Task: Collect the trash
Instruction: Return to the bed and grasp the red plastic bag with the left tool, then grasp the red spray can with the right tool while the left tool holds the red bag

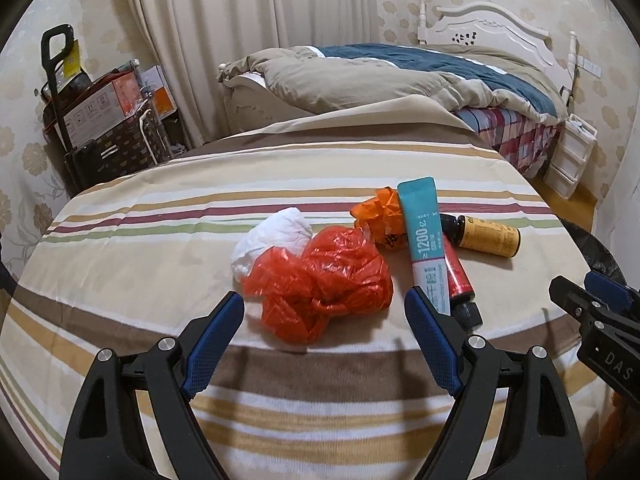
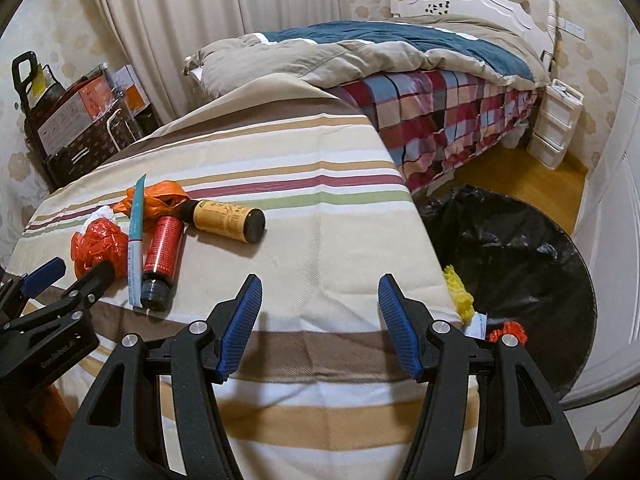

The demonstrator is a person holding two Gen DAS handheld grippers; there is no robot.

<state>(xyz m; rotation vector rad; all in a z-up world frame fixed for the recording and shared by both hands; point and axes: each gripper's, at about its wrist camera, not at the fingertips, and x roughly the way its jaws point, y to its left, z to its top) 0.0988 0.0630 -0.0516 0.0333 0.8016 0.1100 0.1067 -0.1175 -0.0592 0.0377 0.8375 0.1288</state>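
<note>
Left wrist view: red plastic bag (image 1: 324,280) lies just beyond the released, empty left tongs (image 1: 324,304).

Cream curtains (image 1: 248,20) hanging behind unmade bed (image 2: 400,64), floral wallpaper (image 1: 24,152) showing, white drawer unit (image 2: 554,128) sitting on wood floor (image 2: 520,172).

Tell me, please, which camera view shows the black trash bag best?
The right wrist view. There the black trash bag lies open beside the striped table, with yellow and orange scraps inside. The left wrist view shows only a dark sliver of it at the right edge, above the right gripper.
</note>
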